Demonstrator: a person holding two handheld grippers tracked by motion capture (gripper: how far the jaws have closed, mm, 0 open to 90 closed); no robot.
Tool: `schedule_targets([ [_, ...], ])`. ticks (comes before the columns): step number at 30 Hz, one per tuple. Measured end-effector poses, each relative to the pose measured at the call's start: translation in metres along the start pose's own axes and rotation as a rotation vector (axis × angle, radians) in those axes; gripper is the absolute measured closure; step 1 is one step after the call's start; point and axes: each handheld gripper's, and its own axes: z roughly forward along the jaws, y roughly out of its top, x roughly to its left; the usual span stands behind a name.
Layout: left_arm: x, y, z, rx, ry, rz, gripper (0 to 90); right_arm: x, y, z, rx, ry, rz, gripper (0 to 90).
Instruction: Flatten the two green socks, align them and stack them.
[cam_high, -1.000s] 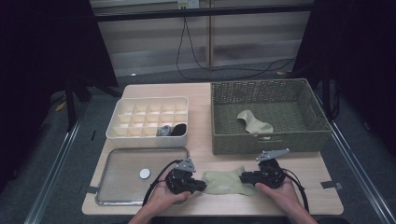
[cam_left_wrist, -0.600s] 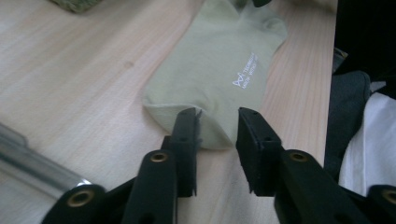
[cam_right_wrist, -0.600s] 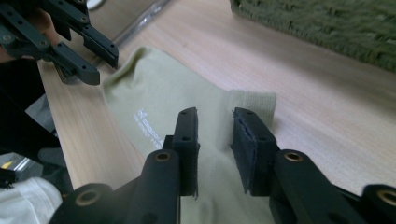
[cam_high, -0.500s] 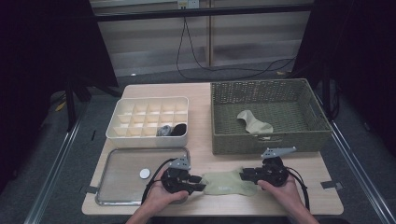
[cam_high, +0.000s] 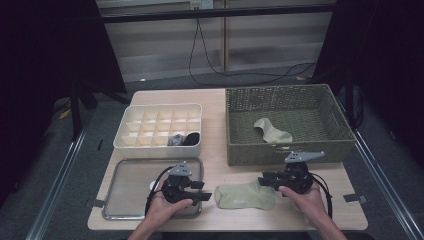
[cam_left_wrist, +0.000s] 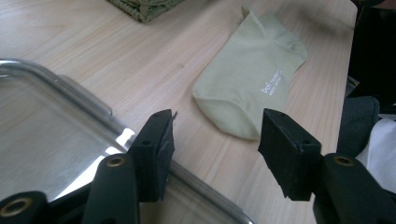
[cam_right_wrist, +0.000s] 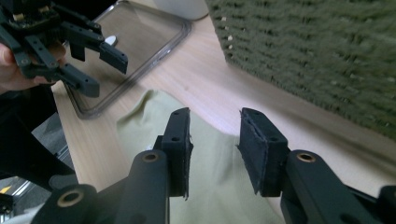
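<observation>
Now both tools (cam_high: 206, 191) (cam_high: 264, 181) just opened, off the sock (cam_high: 245, 196), left drawn back

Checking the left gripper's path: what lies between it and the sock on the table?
Bare wood only, in the left gripper view, from the left gripper to the sock.

From above we see the pale wooden counter (cam_high: 220, 107) evenly lit while the surroundings sink into near black. Glare streaks the clear rectangular plastic tray's rim (cam_left_wrist: 122, 138). The woven olive-green wicker basket (cam_right_wrist: 327, 51) looks soft and blurred up close, and we find its shadow beneath it.
</observation>
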Motion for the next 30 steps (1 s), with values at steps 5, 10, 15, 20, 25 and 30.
schedule_targets([
  [5, -0.008, -0.006, -0.01, -0.009, 0.059, 0.019, 37.3, 0.0, 0.008, -0.006, -0.028, -0.005, 0.002, 63.6],
  [10, -0.008, -0.014, -0.016, -0.024, 0.069, 0.009, 33.6, 0.002, 0.01, -0.011, -0.041, -0.016, -0.013, 61.1],
  [15, -0.009, -0.013, -0.024, -0.05, 0.137, -0.003, 29.1, 0.008, 0.022, -0.024, -0.077, 0.001, -0.041, 61.2],
  [20, -0.01, -0.015, -0.022, -0.035, 0.119, 0.022, 24.6, 0.01, 0.036, -0.037, -0.118, -0.006, -0.06, 61.6],
  [25, -0.008, -0.019, -0.024, -0.036, 0.125, 0.016, 25.1, 0.009, 0.055, -0.045, -0.135, -0.023, -0.064, 60.7],
  [30, -0.013, -0.019, -0.023, -0.035, 0.12, 0.014, 23.7, -0.001, 0.072, -0.042, -0.128, -0.039, -0.057, 59.6],
])
